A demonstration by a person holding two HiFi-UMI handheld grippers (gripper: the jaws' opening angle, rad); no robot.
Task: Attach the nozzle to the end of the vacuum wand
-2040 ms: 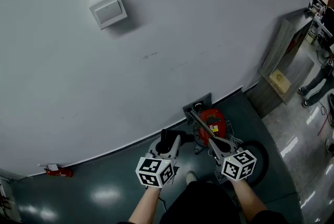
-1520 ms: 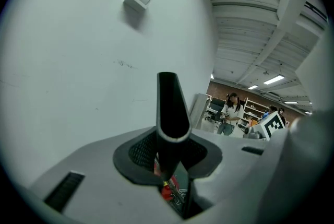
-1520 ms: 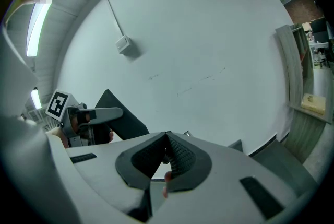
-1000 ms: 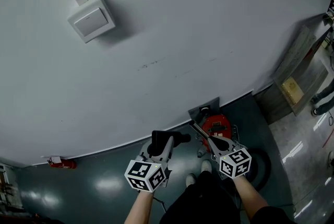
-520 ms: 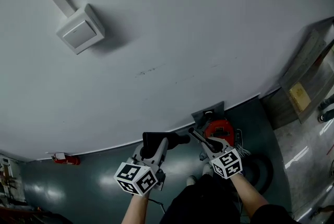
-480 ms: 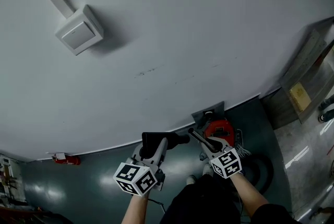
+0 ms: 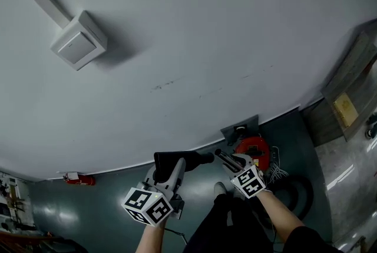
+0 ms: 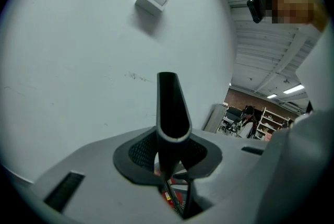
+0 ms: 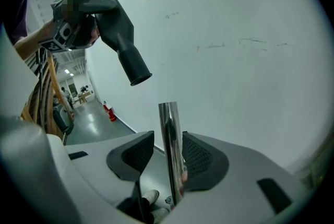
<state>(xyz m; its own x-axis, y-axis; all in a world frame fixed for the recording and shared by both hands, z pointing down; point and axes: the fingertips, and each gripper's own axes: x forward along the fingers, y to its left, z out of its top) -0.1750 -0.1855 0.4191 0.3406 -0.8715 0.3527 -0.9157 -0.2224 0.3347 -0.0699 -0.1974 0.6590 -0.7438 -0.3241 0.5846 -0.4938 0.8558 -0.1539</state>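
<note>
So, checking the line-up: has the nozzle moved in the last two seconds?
Yes. In the head view the nozzle has shifted left, further from the red vacuum cleaner on the floor.

Head view looks down; gripper views close, facing shared wall (image 7: 206, 39).

No word, brand or number could be read anywhere. The only printed signs were the black-and-white square patterns on the left marker cube (image 7: 147, 206) at 6 o'clock in the head view and on the right marker cube (image 7: 247, 181) at 5 o'clock. In the left gripper view, a small pale label (image 8: 167, 196) stood on the red vacuum body (image 8: 176, 203) at 6 o'clock, too small to read.
</note>
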